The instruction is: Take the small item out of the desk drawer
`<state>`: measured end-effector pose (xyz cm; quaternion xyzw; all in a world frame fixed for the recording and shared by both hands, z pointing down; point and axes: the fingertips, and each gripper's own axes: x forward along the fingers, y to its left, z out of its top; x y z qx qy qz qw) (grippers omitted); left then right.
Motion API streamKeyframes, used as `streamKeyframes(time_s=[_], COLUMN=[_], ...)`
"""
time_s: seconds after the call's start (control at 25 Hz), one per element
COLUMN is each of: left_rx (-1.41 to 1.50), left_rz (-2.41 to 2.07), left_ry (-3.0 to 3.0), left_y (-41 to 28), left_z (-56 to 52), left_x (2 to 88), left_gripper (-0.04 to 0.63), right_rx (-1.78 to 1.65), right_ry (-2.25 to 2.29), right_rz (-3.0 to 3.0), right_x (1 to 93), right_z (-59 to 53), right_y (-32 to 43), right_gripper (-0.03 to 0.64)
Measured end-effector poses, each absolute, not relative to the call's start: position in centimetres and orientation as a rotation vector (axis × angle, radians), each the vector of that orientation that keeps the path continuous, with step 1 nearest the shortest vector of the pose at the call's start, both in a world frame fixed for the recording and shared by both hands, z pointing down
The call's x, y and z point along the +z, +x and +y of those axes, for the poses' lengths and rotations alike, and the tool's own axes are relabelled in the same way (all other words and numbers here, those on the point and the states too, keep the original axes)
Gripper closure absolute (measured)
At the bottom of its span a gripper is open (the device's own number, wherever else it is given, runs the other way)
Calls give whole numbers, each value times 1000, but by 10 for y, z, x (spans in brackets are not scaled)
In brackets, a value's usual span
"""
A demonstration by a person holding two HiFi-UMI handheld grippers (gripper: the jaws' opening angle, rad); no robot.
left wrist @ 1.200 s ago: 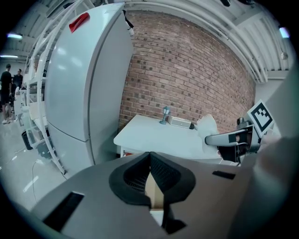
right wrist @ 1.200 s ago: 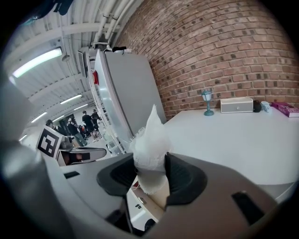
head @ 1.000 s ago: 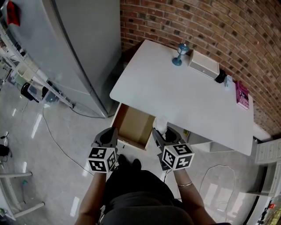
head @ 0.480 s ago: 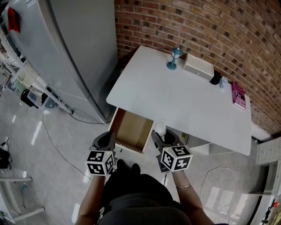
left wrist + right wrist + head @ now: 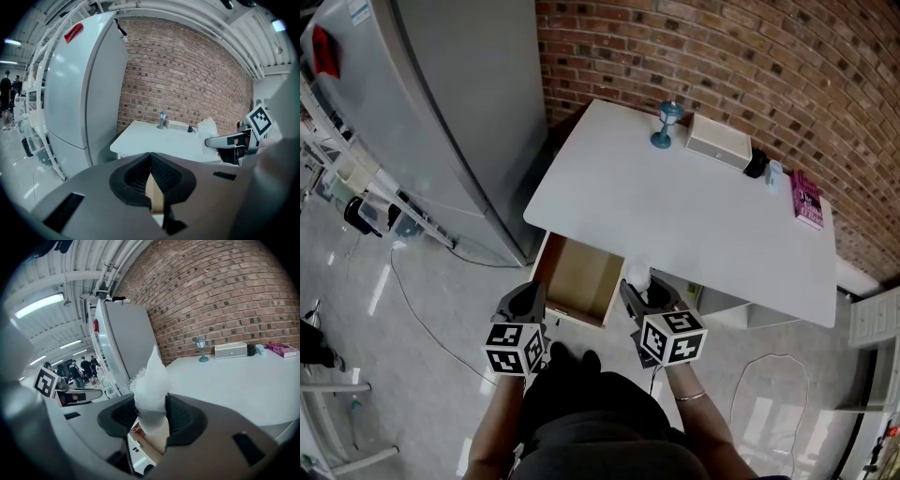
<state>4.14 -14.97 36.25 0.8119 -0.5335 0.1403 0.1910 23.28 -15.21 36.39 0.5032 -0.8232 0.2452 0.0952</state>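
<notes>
Jaws of the right gripper (image 5: 151, 420) were pinched on a white, crinkly, pointed wad (image 5: 151, 378) at the brown drawer's (image 5: 577, 277) right edge; the left gripper's (image 5: 150, 174) ribbed black jaws were pressed together.

Tabletop (image 5: 675, 225) carries one blue goblet (image 5: 665, 125), one white box (image 5: 717, 142), one black object (image 5: 756, 165), one pink book (image 5: 807, 200). At the tabletop's front edge: one open drawer (image 5: 578, 278), one white wad (image 5: 637, 276).

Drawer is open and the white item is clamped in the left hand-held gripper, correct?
Not quite. The white item is clamped in the right hand-held gripper, as the right gripper view shows. The left hand-held gripper is shut on nothing. The drawer is open, as you say.
</notes>
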Motion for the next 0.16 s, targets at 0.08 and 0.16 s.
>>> streamKeyframes(time_s=[0.08,0.16], left_rx=[397,399], left_rz=[-1500,-1502], left_ry=[2281,2281], left_y=[41,40], left_z=[-150,-150], left_x=[363,364], left_gripper=[574,574], right_rx=[722,717], right_ry=[1491,1492], right_rz=[-2443,-2445], right_x=[364,364], right_z=[-152,-153], right_y=[232,232], right_gripper=[443,443])
